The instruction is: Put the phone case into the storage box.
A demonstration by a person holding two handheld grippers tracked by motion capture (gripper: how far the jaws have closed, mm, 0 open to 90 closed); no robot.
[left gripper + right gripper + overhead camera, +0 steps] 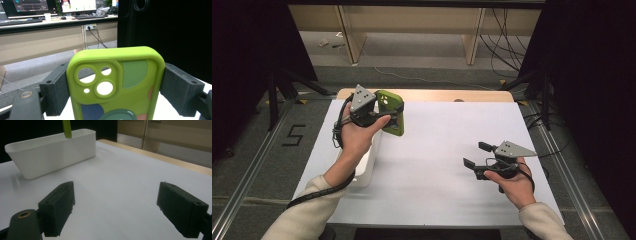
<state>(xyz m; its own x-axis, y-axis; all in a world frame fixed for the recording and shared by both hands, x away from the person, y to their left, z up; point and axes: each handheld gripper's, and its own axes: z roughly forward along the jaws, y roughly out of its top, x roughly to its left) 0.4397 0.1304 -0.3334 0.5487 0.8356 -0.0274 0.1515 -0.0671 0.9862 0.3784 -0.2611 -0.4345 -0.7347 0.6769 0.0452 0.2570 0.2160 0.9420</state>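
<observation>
White sheeting covers the desk (437, 150), and a white bin (50, 155) sits toward its left side, under the person's left forearm. Above the bin's far end, the left gripper (384, 116) holds a green phone case (117, 85) upright in the air, its jaws pinching the case's two long edges. Well apart at the right, the right gripper (476, 155) hovers low over bare desk, jaws spread with nothing between them.

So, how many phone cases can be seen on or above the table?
1. A green phone case is held between the fingers of the left gripper, above the white bin at the table's left side. More may lie hidden inside the bin.
</observation>
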